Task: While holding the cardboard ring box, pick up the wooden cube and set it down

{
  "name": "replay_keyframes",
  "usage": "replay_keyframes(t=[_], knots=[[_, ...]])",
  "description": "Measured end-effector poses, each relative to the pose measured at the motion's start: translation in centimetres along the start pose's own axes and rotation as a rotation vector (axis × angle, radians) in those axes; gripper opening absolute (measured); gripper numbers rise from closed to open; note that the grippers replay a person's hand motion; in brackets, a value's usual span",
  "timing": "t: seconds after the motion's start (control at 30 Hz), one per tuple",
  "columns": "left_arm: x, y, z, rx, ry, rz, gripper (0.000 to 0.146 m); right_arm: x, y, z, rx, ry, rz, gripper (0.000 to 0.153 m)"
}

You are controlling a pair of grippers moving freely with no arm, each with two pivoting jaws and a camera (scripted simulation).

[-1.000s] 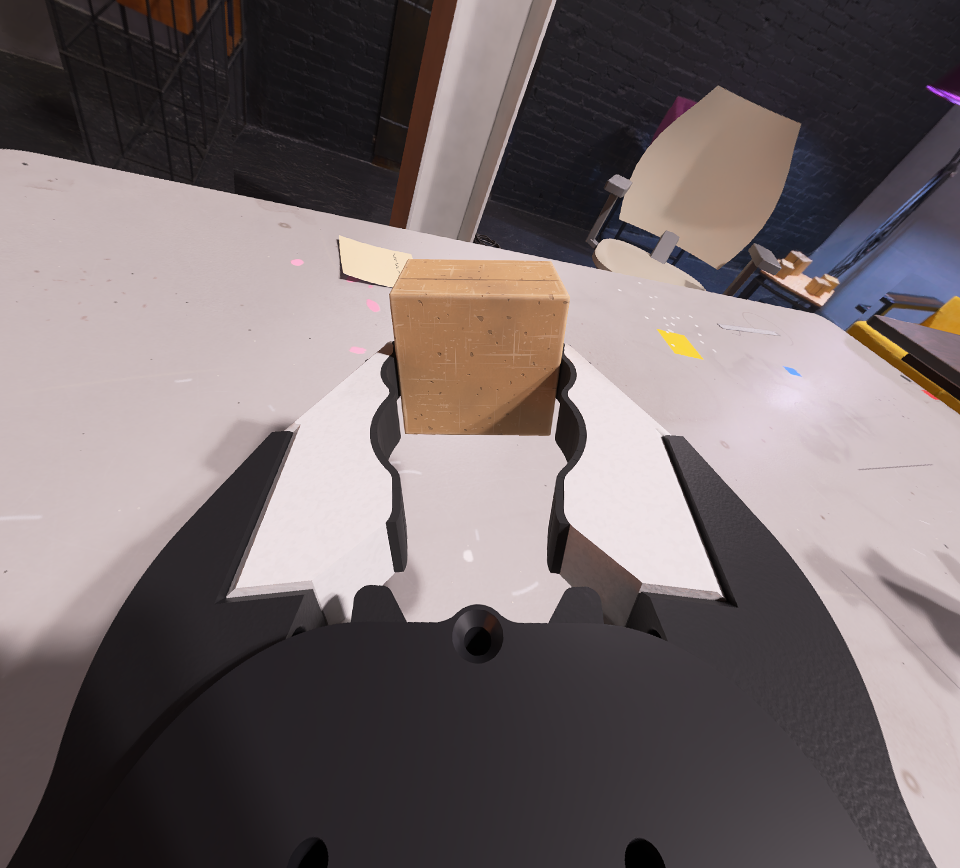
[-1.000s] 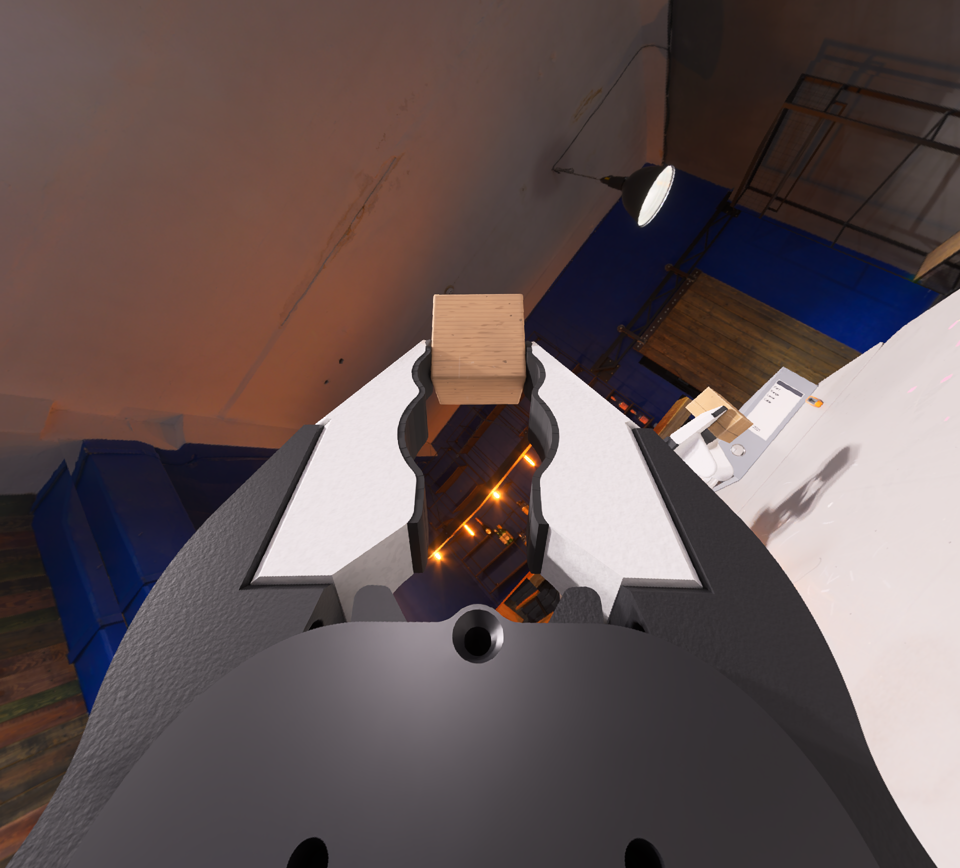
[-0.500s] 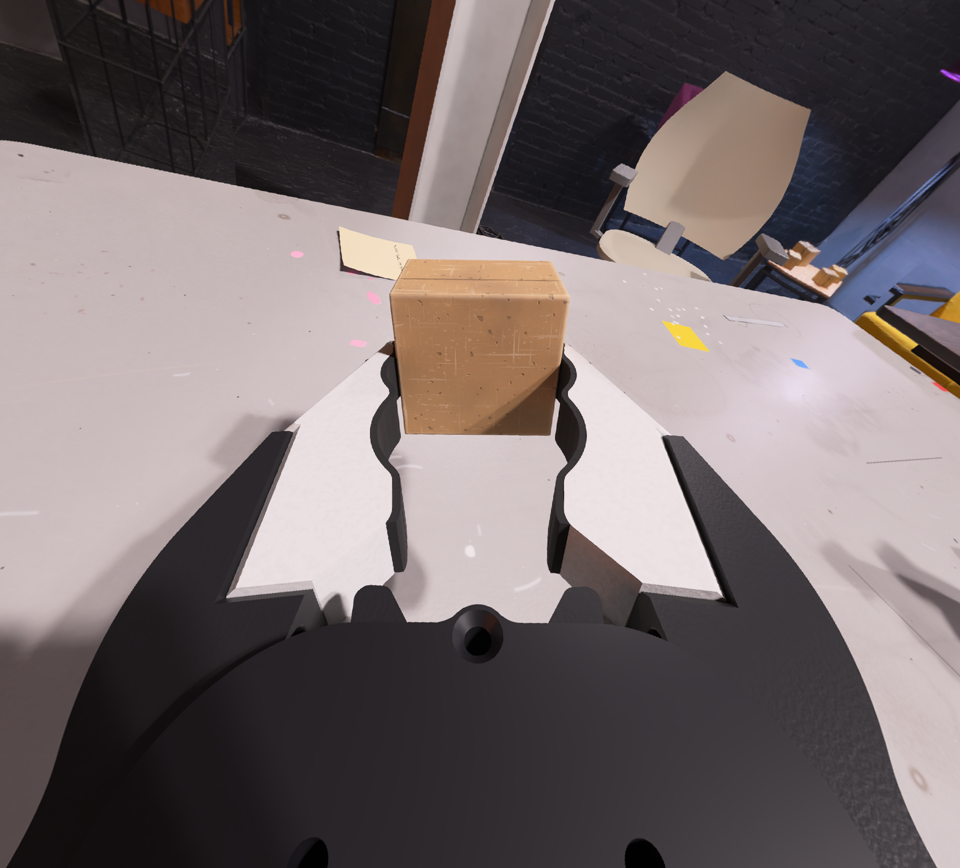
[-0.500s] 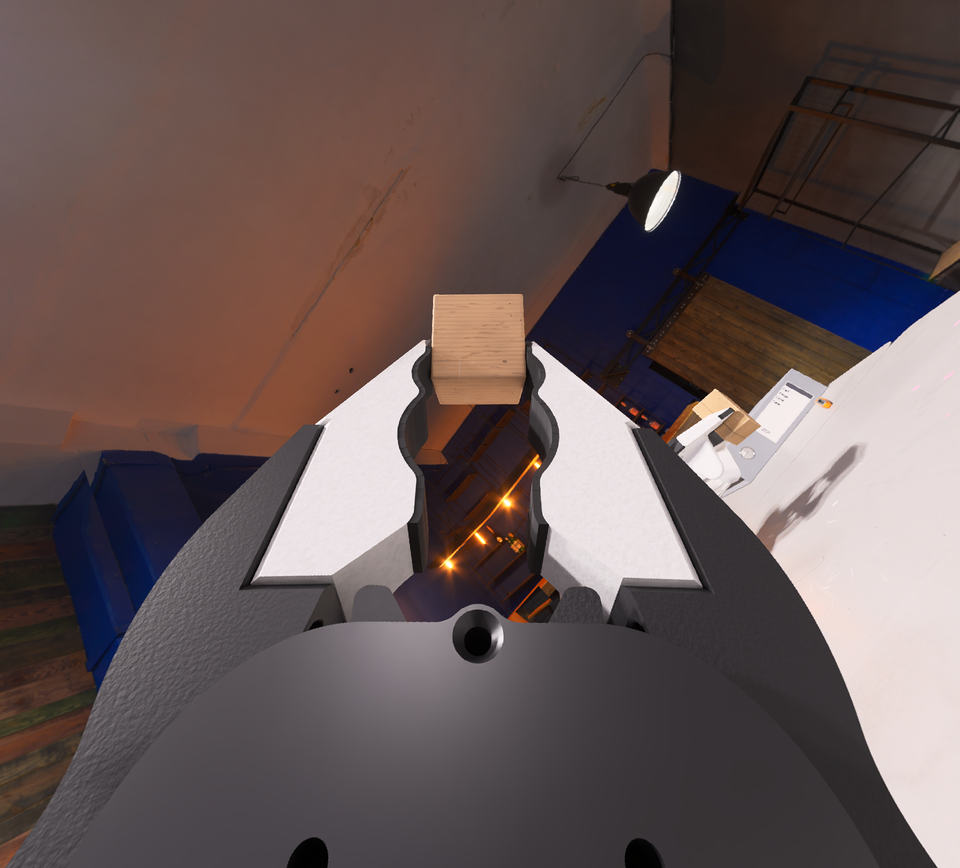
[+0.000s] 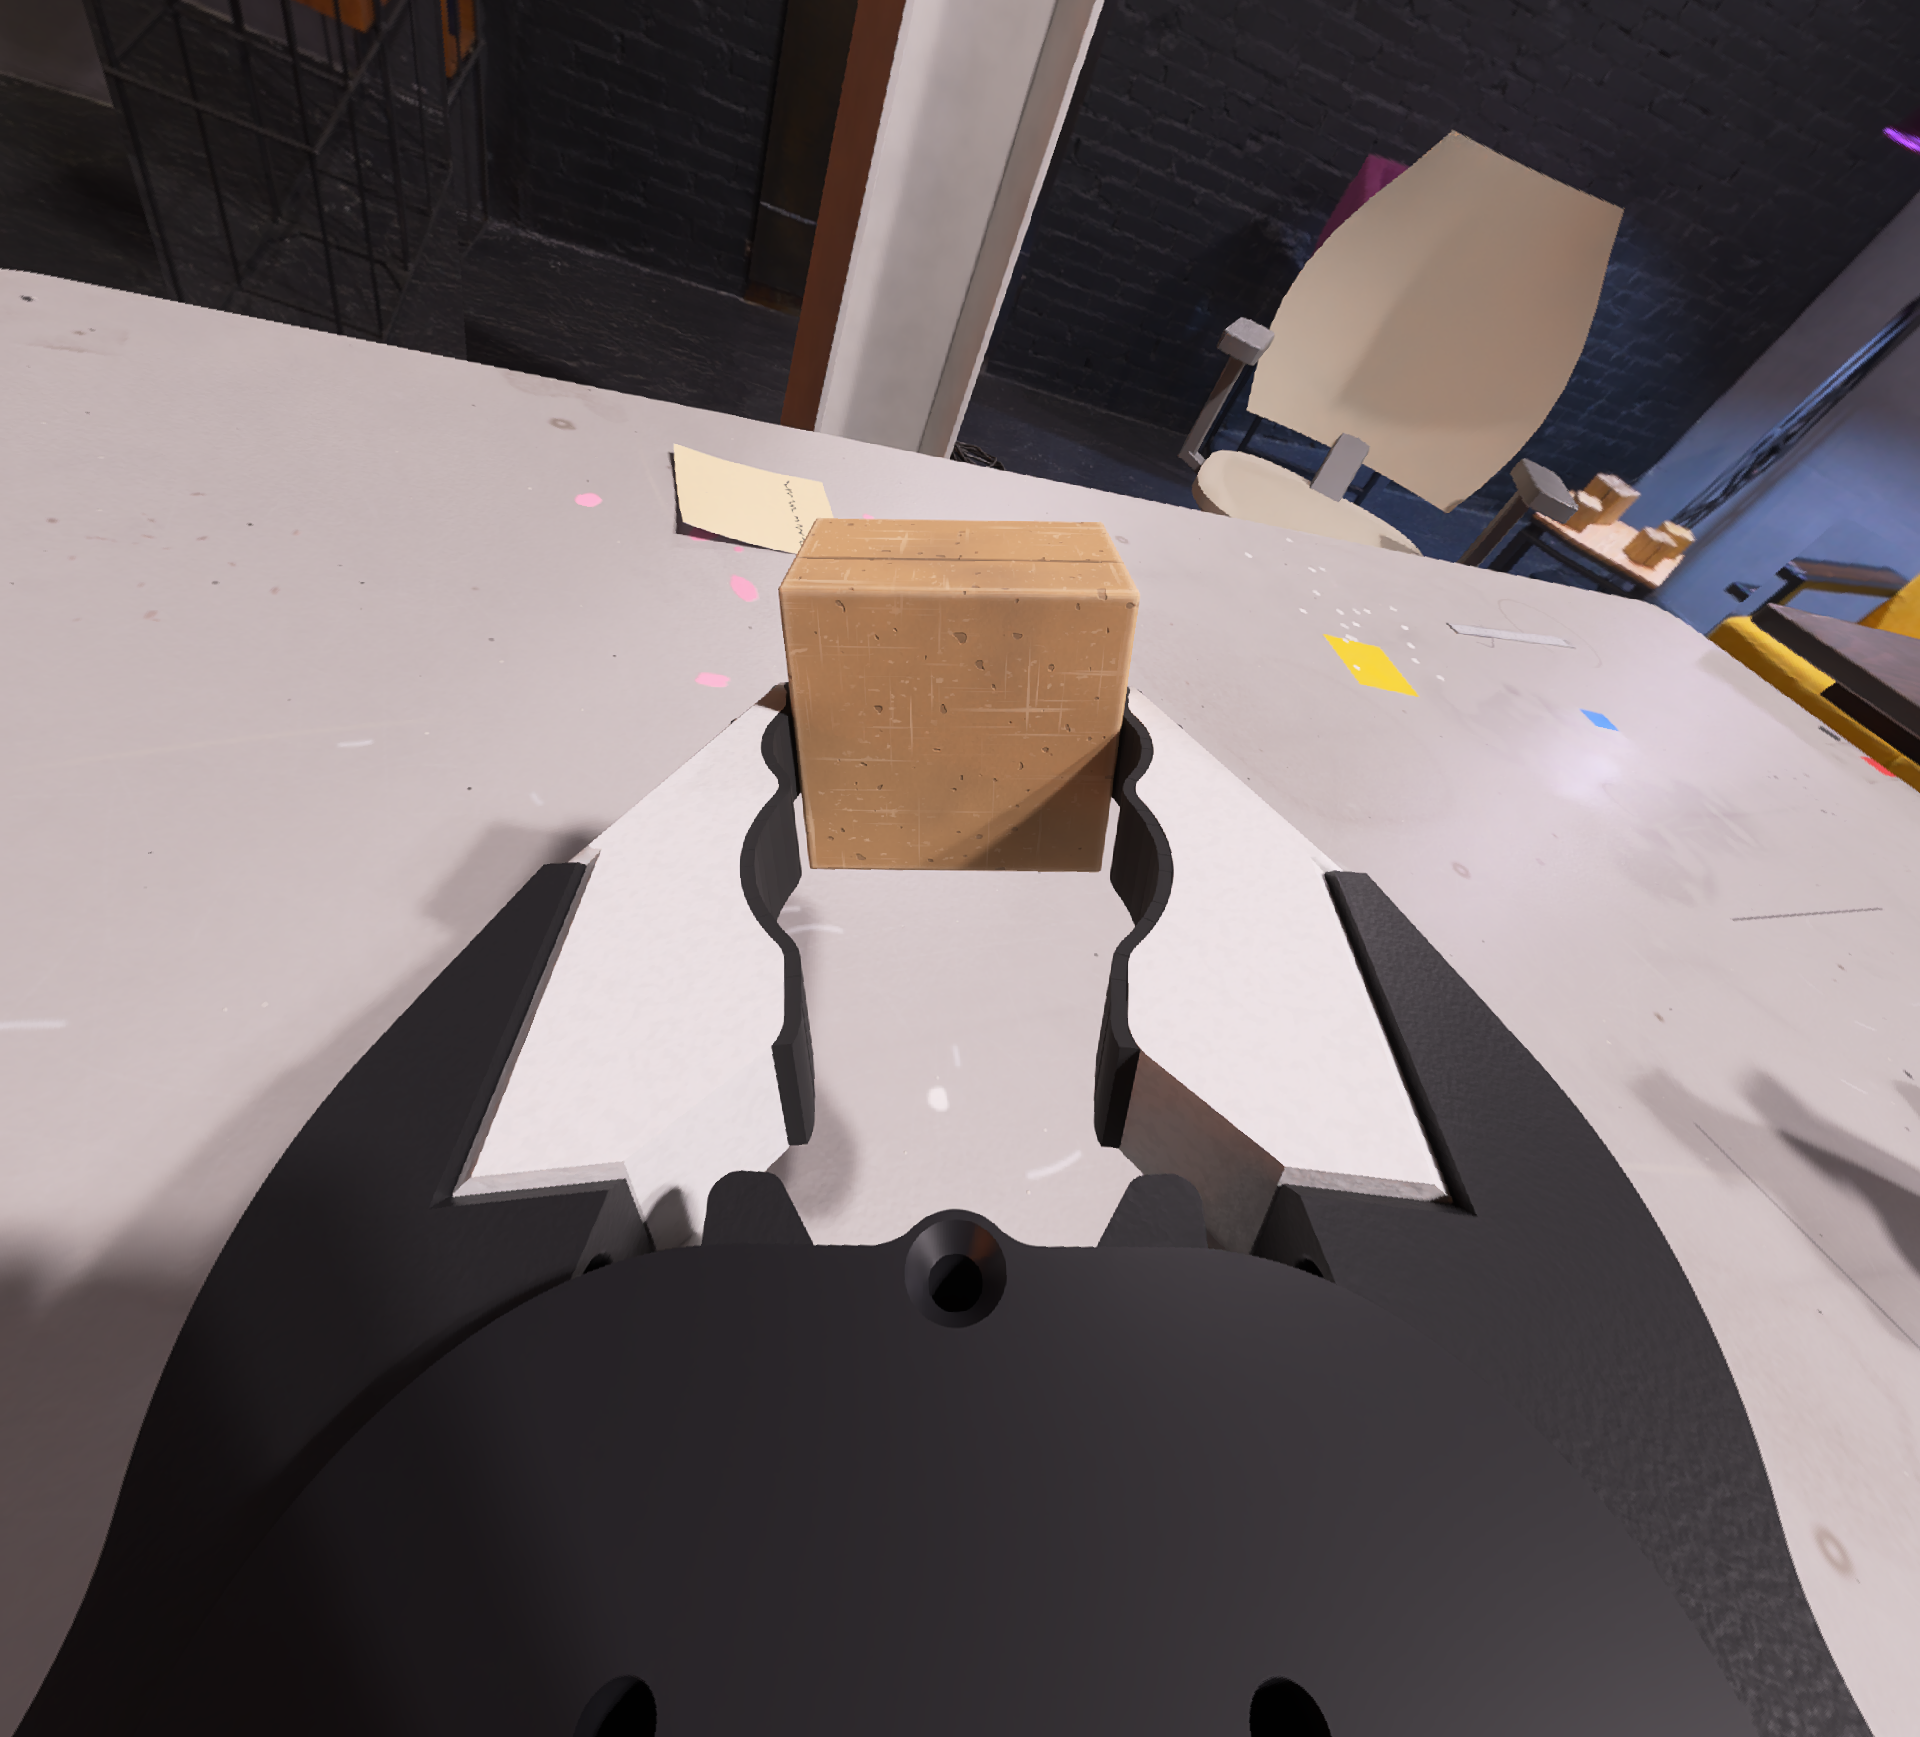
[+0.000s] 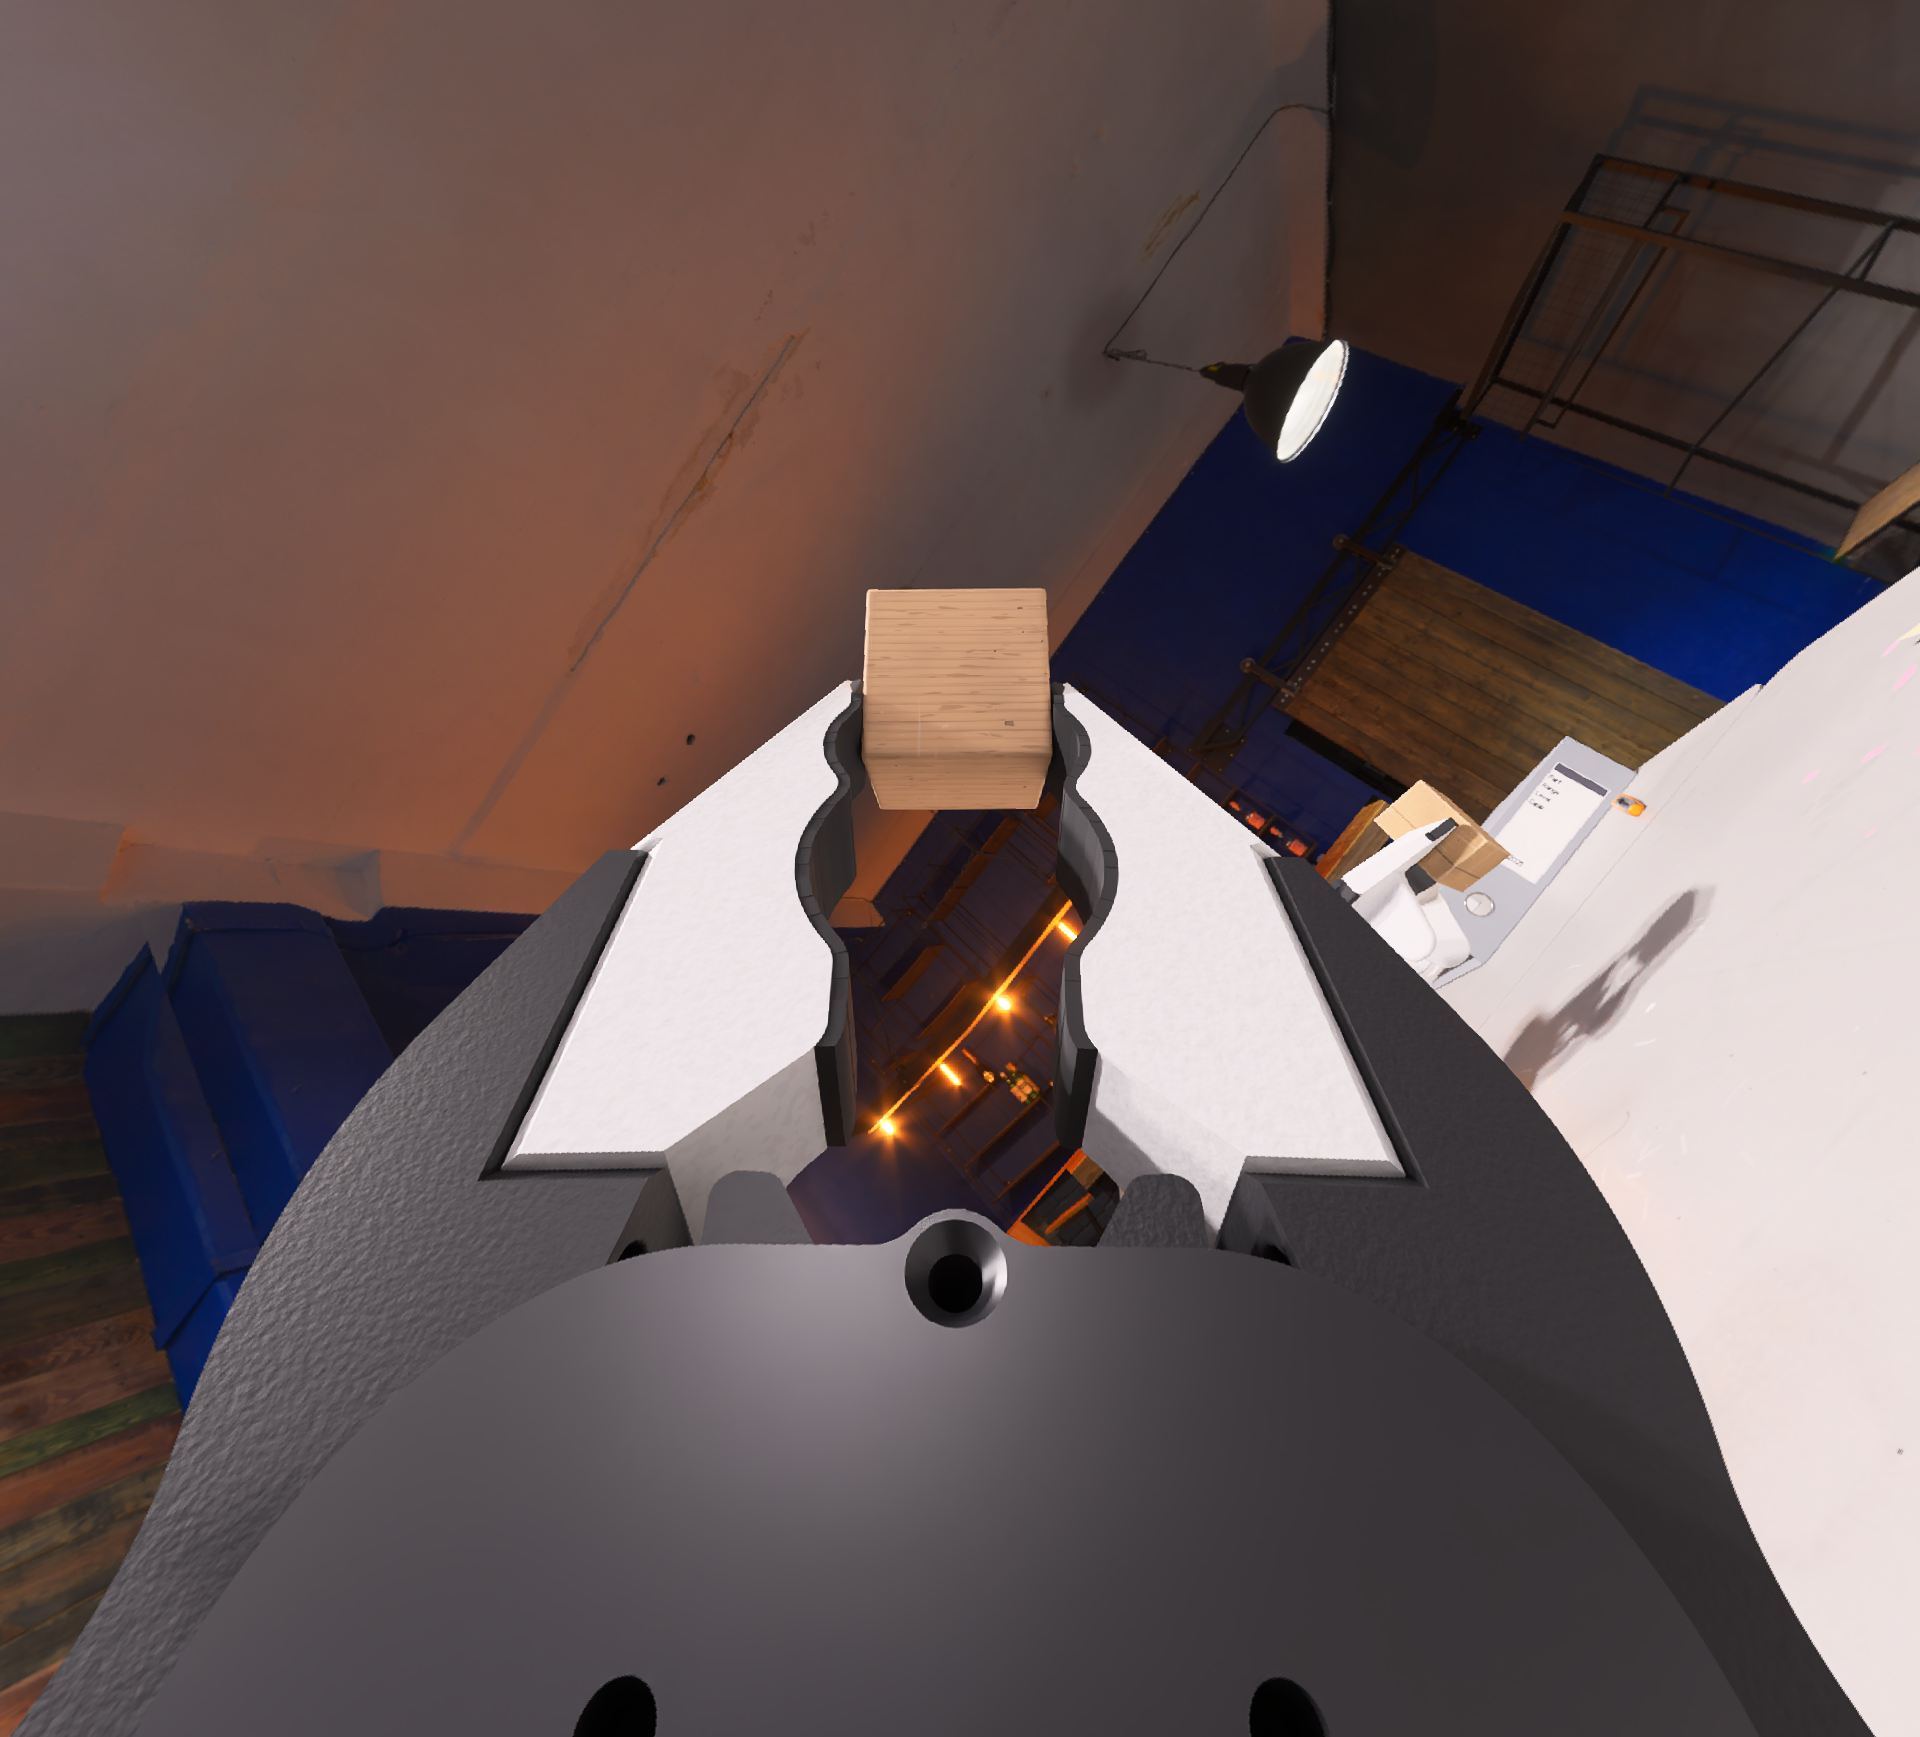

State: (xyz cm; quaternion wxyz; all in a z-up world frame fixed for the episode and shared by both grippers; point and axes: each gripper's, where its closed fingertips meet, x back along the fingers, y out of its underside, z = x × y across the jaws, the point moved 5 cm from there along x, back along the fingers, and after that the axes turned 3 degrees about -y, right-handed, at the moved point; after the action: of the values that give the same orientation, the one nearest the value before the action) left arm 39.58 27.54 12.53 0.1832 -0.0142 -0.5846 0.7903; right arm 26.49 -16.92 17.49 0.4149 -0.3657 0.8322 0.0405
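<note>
My left gripper (image 5: 956,731) is shut on the cardboard ring box (image 5: 956,700), a tan speckled box held upright between the fingertips above the grey table (image 5: 312,752). My right gripper (image 6: 956,731) is shut on the wooden cube (image 6: 954,690), a pale cube with fine grain, held in the air with the view rolled and aimed off the table at the room. The left gripper with the ring box also shows far off in the right wrist view (image 6: 1429,840), at the table's far edge.
A cream paper note (image 5: 743,498) lies on the table just beyond the ring box. A yellow patch (image 5: 1369,664) and small coloured specks mark the table to the right. A chair (image 5: 1403,357) stands past the far edge. The white table (image 6: 1766,1064) fills the right of the right wrist view.
The left view has shifted slightly, the background sliding a little, with the ring box still held. The right gripper has turned a little with the cube; the lamp and far gripper drift right.
</note>
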Motion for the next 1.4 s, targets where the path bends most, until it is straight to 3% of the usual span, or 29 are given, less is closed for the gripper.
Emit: replay_keyframes(t=[1.17,1.4], knots=[[-0.1,0.1,0.1,0.000,0.004,-0.005,0.059,0.5,0.0,0.5,0.017,0.018,-0.012,0.034],[-0.1,0.1,0.1,-0.001,0.004,-0.007,0.059,1.4,0.0,1.6,0.103,0.125,-0.076,0.034]])
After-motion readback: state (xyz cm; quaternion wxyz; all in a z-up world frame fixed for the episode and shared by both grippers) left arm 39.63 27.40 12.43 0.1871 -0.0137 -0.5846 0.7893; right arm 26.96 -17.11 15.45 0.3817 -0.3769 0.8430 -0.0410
